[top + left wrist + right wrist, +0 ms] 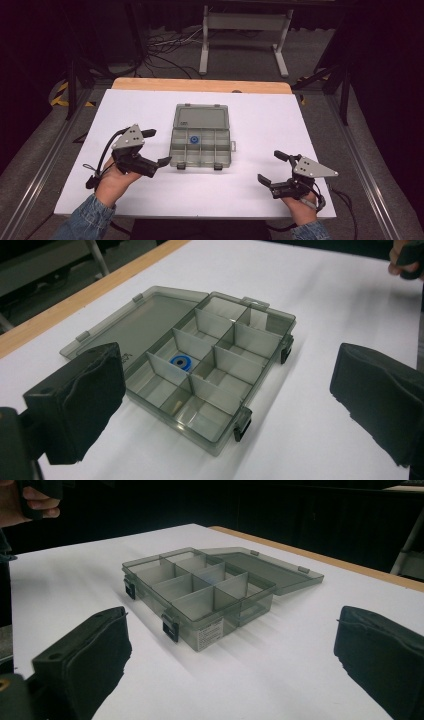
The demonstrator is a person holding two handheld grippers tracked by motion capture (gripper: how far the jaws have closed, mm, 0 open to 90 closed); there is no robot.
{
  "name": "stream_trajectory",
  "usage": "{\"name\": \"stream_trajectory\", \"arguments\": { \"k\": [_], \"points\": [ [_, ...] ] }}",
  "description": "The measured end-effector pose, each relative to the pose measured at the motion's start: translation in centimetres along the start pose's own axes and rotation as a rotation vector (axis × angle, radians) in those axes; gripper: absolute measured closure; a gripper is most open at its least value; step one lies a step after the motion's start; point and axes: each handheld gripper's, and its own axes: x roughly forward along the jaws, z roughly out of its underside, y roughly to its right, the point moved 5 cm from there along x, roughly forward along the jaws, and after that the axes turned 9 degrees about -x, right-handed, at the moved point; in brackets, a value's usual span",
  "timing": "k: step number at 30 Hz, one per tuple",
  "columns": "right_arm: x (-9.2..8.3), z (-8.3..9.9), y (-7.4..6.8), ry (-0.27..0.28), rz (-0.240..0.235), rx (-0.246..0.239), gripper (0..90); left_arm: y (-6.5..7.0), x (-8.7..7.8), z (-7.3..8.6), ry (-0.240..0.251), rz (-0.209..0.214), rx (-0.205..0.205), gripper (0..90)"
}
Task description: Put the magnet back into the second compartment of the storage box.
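Both grippers idle, jaws spread, nothing held; one open organizer box between them.

Box (201, 141) sits ahead-right of the left gripper (153, 148) and ahead-left of the right gripper (273, 166), apart from both. Lid (201, 117) laid flat behind. Likely light, stiff, slick plastic: take it by a side wall or the two front latches (181, 165). One blue ring (180, 362) in a compartment.

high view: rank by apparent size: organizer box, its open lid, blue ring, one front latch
1. organizer box
2. open lid, a bit smaller in view
3. and 4. blue ring and front latch: both tiny, too close to rank.
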Motion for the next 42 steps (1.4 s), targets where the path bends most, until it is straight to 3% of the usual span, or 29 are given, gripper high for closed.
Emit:
{"name": "stream_trajectory", "arguments": {
  "k": [2,9,16,24,29,34,37,42],
  "points": [
    [0.0,0.0,0.0,0.0,0.0,-0.002,1.9,-0.2,-0.6,0.7,0.047,-0.012,-0.012,2.3],
    [0.0,0.1,0.1,0.001,0.01,-0.008,1.6,-0.5,-1.8,2.7,0.172,0.008,-0.036,2.5],
    [0.0,0.2,0.2,-0.001,0.017,-0.012,1.5,-1.0,-2.2,4.6,0.241,0.04,-0.072,2.5],
    [0.0,0.4,0.2,0.0,0.029,-0.023,0.9,-2.0,-2.4,6.6,0.324,0.018,-0.09,2.5],
    [-0.1,0.7,0.4,0.015,0.04,-0.019,0.0,-2.3,-2.2,8.0,0.306,-0.003,-0.051,2.6],
    [-0.1,1.1,0.4,0.013,0.044,-0.021,0.0,-2.7,-2.1,8.6,0.308,-0.02,-0.066,2.7],
    [0.1,1.3,0.4,0.009,0.046,-0.026,0.0,-2.7,-1.9,8.7,0.3,-0.022,-0.053,2.9],
    [0.1,1.4,0.4,0.01,0.046,-0.019,0.0,-2.9,-1.8,8.9,0.314,0.0,-0.079,2.9]
  ]
}}
